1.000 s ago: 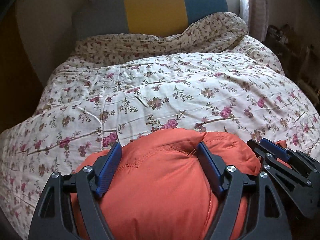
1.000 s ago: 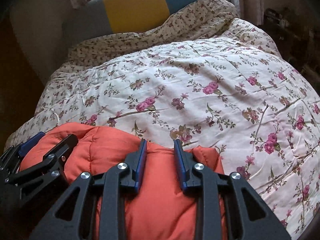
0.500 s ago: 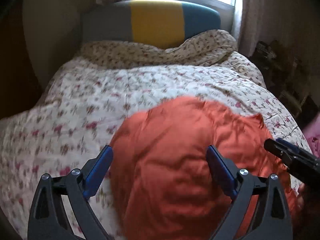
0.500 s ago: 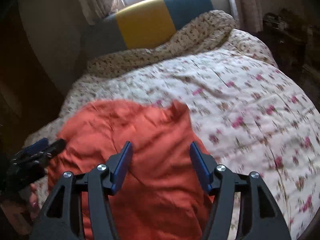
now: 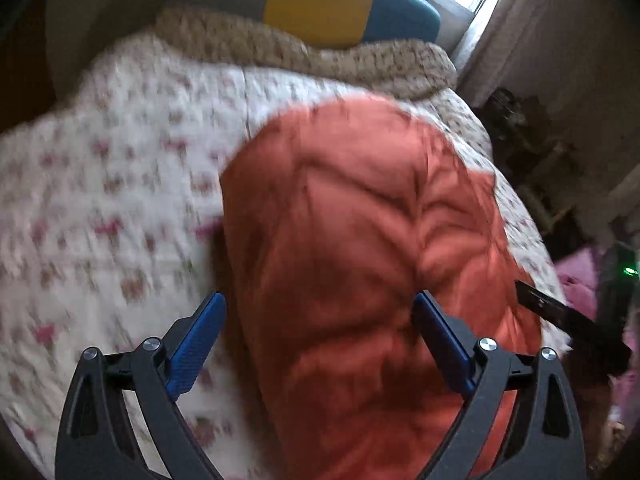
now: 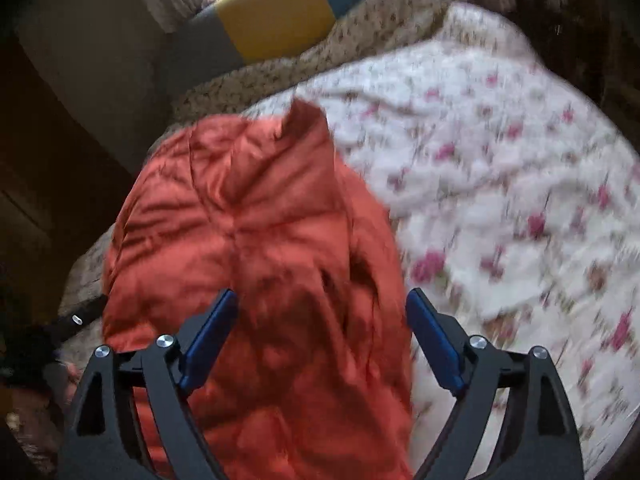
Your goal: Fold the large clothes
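An orange padded jacket [image 5: 360, 240] lies spread on the flowered quilt of the bed, its length running away from me; it also shows in the right wrist view [image 6: 248, 248]. My left gripper [image 5: 320, 320] is open and holds nothing, its blue pads standing wide over the near part of the jacket. My right gripper [image 6: 322, 320] is open and empty too, above the jacket's near right side. A black finger of the right gripper [image 5: 560, 316] shows at the right edge of the left wrist view. Both views are blurred by motion.
The flowered quilt [image 5: 120, 200] covers the bed [image 6: 500, 184]. A grey, yellow and blue headboard [image 5: 320, 4] stands at the far end under a window. Dark furniture and clutter [image 5: 540, 148] stand to the right of the bed. Pink cloth [image 5: 580, 276] lies at the right.
Both grippers have opened and let go of the jacket. They have risen and drawn back, and the jacket now lies stretched out on the quilt.
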`<state>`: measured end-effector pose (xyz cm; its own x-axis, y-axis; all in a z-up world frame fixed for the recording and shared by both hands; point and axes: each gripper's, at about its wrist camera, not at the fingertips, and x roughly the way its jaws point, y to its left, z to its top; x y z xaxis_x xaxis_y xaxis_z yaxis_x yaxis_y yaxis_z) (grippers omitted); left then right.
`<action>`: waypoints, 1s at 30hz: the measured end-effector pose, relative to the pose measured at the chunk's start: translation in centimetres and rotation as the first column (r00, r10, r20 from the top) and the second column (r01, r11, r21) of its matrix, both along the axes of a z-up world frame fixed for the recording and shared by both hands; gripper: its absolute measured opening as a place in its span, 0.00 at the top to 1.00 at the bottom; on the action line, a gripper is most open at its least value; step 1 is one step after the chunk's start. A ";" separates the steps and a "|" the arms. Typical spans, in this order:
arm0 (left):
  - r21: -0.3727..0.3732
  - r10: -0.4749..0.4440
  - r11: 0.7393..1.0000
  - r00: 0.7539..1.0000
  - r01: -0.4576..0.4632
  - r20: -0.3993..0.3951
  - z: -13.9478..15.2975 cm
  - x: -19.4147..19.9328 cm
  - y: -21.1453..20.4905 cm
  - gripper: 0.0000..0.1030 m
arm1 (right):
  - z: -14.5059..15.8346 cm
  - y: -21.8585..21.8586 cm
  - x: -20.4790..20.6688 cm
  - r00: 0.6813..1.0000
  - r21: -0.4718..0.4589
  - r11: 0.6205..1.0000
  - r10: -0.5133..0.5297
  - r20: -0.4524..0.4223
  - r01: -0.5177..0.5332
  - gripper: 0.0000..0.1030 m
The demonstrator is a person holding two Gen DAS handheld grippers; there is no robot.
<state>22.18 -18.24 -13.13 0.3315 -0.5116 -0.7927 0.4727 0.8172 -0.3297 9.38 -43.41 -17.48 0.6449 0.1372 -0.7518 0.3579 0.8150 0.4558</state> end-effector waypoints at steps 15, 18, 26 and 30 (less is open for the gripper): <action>-0.100 -0.076 0.993 0.993 0.067 -0.088 -2.5 -2.5 0.8 0.09 | -3.6 -1.4 0.5 0.998 0.233 0.971 0.059 -0.027 -0.051 0.07; -0.099 -0.088 0.992 0.993 0.080 -0.079 -2.6 -2.4 0.6 0.09 | -4.2 -1.4 1.3 0.997 0.249 0.965 0.078 0.003 -0.077 0.11; -0.076 -0.080 0.994 0.997 0.079 -0.016 -2.1 -3.4 0.1 0.24 | -3.5 -0.1 1.3 0.980 0.255 0.949 0.162 0.113 -0.186 0.48; -0.042 -0.080 0.996 0.994 0.083 0.074 -0.9 -4.2 0.1 0.40 | -2.4 0.7 0.8 0.973 0.217 0.956 0.164 0.159 -0.197 0.61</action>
